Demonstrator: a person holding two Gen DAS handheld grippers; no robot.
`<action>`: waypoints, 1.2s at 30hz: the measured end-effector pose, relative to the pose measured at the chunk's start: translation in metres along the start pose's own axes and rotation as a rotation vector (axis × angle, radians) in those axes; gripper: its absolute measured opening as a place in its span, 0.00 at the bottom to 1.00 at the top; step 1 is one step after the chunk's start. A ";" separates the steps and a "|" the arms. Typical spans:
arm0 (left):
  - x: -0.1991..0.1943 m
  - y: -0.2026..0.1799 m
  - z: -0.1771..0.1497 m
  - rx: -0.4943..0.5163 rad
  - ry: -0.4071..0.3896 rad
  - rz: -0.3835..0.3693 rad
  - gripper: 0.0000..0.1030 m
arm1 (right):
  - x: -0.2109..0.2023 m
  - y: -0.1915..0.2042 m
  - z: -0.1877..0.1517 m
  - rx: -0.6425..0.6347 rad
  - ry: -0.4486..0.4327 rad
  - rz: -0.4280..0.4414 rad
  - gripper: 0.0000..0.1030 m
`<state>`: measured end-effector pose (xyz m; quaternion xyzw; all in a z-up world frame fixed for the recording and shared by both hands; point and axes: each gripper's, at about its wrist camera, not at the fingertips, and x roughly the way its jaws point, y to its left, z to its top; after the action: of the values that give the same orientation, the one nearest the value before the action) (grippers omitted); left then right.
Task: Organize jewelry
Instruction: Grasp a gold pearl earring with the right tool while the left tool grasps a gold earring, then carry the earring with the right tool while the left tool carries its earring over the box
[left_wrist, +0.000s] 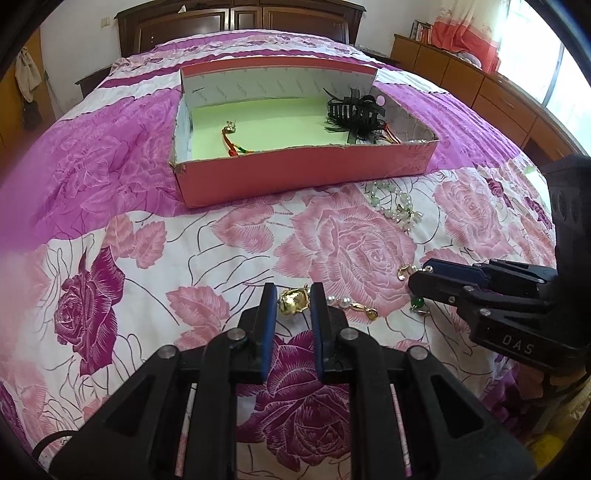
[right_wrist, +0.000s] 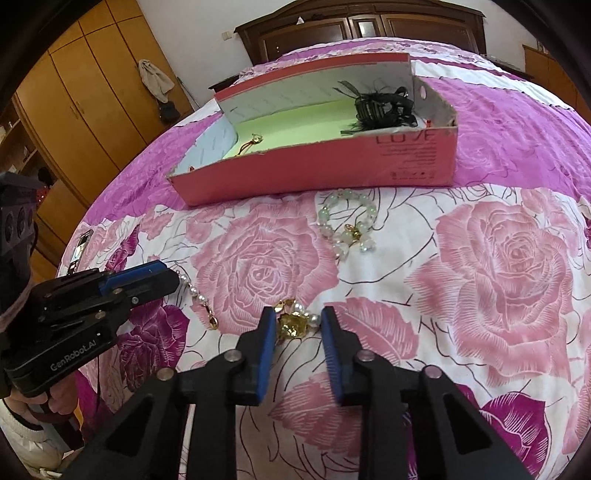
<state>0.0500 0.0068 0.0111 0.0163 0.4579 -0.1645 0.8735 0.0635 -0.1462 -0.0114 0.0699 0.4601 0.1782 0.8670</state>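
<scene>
Between the right gripper (right_wrist: 298, 317) jaws lies a gold pendant (right_wrist: 293, 325) (on bedspread (right_wrist: 480, 258)).

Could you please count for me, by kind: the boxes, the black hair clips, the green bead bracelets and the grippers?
Pink box: 1
Black hair clip: 1
Green bead bracelet: 1
Grippers: 2, the left gripper, shut on a gold pendant, and the right gripper
Total: 5
</scene>
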 end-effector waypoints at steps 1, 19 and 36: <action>0.000 0.000 0.000 -0.001 0.000 0.000 0.09 | 0.000 0.000 0.000 0.002 0.000 0.001 0.26; -0.015 0.003 0.008 -0.039 -0.044 -0.010 0.09 | -0.029 -0.002 0.003 0.000 -0.101 0.001 0.25; -0.031 0.000 0.023 -0.057 -0.111 -0.016 0.09 | -0.051 0.001 0.011 -0.014 -0.186 -0.008 0.26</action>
<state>0.0521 0.0111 0.0491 -0.0215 0.4136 -0.1587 0.8963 0.0463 -0.1639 0.0347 0.0781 0.3767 0.1709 0.9071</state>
